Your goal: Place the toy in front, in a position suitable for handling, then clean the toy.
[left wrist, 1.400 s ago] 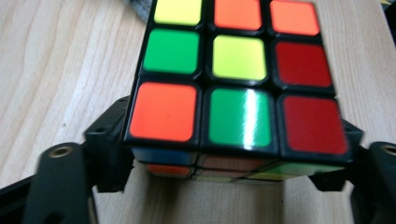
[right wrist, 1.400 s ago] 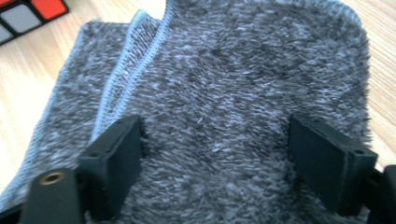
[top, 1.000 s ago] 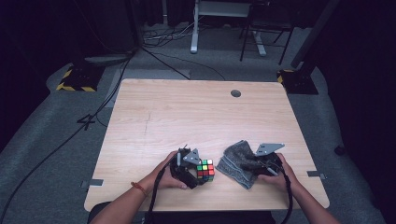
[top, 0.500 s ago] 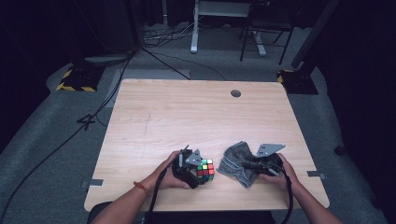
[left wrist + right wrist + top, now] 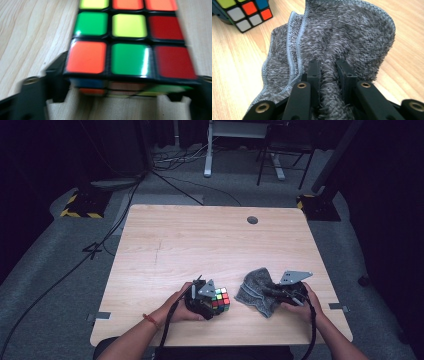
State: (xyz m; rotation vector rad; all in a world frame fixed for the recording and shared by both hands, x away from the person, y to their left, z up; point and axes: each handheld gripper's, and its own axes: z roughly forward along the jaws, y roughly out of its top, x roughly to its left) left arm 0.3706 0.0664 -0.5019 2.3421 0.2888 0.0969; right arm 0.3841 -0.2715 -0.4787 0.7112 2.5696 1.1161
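Nearest, at the front edge of the wooden surface, left tongs clamped on a colour cube, jaws pressed to its two opposite sides; cube resting on the wood, orange, green and red squares up in the left gripper view, somewhat blurred. Beside it to the right, just apart, a grey fleecy cloth lying crumpled in a heap. Right tongs nearly closed, pinching a raised fold of that cloth between the jaws, seen plainly in the right gripper view, stitched hem running off to the left and the cube's corner at the upper left edge. Both hands wrapped round their handles, forearms entering from the near side. Farther off, bare wood up to a round cable hole near the back edge. Beyond, grey carpeted floor, cables and a white desk leg.
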